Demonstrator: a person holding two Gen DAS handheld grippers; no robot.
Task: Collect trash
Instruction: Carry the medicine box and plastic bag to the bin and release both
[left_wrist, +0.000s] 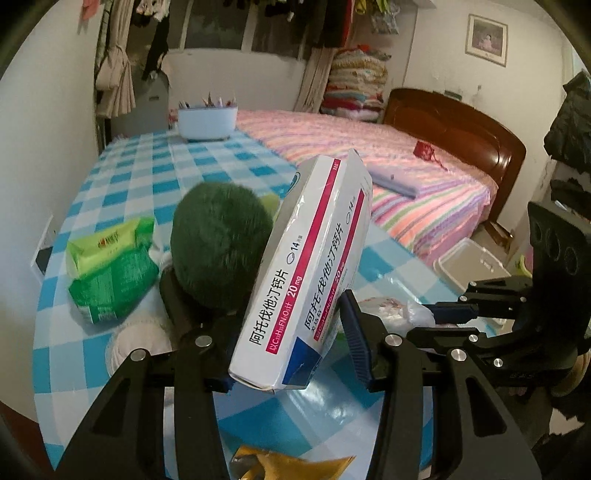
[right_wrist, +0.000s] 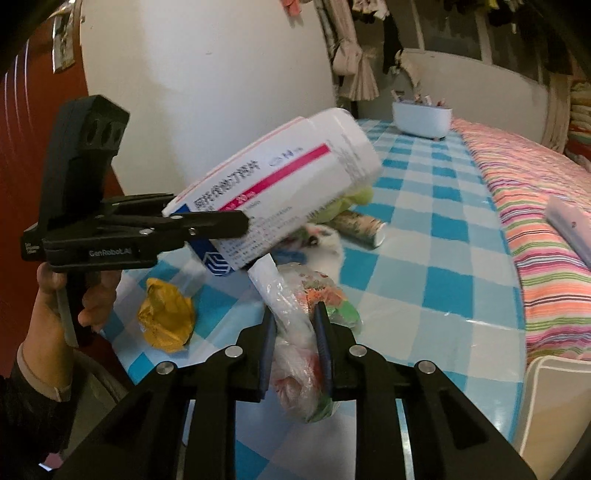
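Left hand-held gripper (left_wrist: 291, 328) clamps medicine box (left_wrist: 314, 266); right hand-held gripper (right_wrist: 295, 332) pinches plastic bag (right_wrist: 299, 354).

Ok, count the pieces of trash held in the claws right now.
2. The medicine box is in the left claw, lifted off the table; the crumpled plastic bag sits between the right claw's fingers. More trash lies loose on the table.

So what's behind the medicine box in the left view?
A green plush toy shows partly behind the medicine box held by the left gripper; its right side and the tablecloth beyond are covered.

Bowl (left_wrist: 207, 123) at table's (left_wrist: 122, 173) far end, bed (left_wrist: 388, 162) right
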